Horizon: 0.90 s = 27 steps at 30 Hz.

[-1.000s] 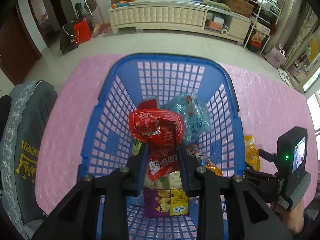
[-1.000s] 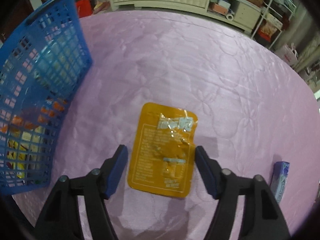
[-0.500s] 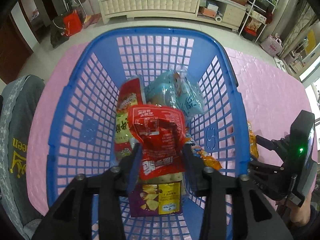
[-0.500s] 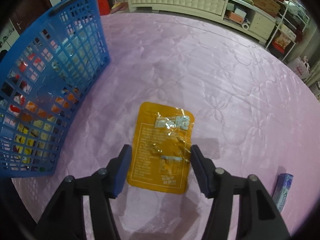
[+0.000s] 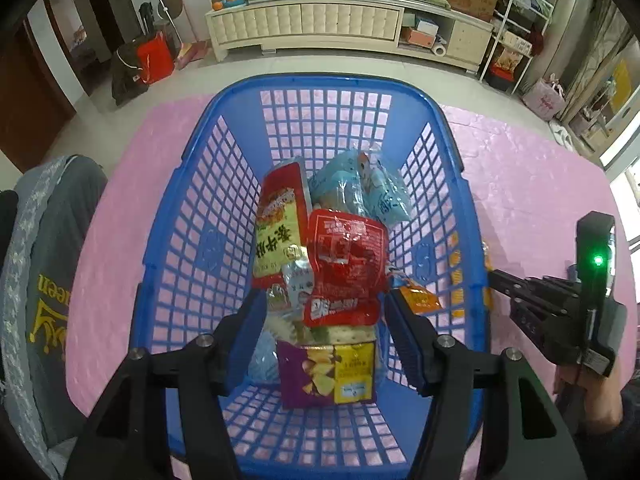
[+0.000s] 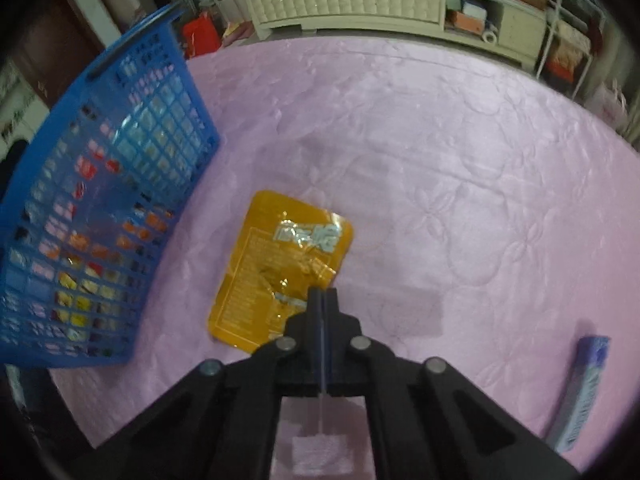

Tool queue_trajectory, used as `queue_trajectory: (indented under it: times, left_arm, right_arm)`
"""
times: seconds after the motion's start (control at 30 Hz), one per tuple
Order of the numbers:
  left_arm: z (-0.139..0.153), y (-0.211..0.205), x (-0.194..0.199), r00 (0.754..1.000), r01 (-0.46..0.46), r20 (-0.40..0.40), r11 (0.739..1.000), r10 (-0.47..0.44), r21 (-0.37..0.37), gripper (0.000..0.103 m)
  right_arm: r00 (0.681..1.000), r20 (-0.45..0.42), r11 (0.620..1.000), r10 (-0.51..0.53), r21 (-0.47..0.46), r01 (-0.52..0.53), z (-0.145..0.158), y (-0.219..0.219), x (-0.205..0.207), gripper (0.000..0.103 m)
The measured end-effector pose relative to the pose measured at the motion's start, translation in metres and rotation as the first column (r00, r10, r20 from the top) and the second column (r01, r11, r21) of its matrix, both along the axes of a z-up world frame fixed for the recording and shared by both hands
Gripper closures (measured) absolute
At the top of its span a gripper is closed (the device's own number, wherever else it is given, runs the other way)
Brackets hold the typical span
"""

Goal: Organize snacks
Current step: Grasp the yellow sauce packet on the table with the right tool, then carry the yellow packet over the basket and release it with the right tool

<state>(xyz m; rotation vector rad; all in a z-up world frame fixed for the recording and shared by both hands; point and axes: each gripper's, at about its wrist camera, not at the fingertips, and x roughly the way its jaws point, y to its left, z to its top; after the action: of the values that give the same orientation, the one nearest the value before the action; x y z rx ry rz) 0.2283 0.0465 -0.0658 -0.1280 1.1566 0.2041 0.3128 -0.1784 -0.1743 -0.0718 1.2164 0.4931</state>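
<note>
Pink tablecloth; right tool newly closed.

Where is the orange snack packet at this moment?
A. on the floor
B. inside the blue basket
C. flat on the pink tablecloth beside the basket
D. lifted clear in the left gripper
C: the orange snack packet lies flat on the pink tablecloth, right of the blue basket.

The left gripper has opened, dropping the red packet into the basket. The right gripper has closed on the yellow packet.
</note>
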Motion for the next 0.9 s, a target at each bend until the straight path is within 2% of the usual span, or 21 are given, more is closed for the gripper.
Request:
queue_trajectory:
  times: [0.23,0.53,0.7,0.9]
  left_arm:
    - [0.004,-0.001,-0.013,1.000,0.013,0.007,1.000,-0.013,-0.025,0.044]
    - [0.028,0.004,-0.030,0.998,0.025,0.067,0.998,-0.021,-0.061,0.044]
    - [0.047,0.005,-0.046,0.993,0.037,0.113,0.998,-0.031,-0.058,0.044]
    - [0.062,0.024,-0.064,0.989,0.022,0.149,0.995,-0.007,-0.093,0.044]
  right_arm:
    - [0.998,0.031,0.990,-0.046,0.137,0.042,0.032,-0.015,-0.009,0.102]
    - [0.994,0.052,0.989,-0.095,0.119,0.088,0.073,-0.034,-0.038,0.102]
    - [0.988,0.100,0.988,-0.115,0.111,0.104,0.111,-0.036,-0.055,0.102]
    - [0.979,0.180,0.990,-0.099,0.113,0.080,0.159,-0.019,-0.076,0.102]
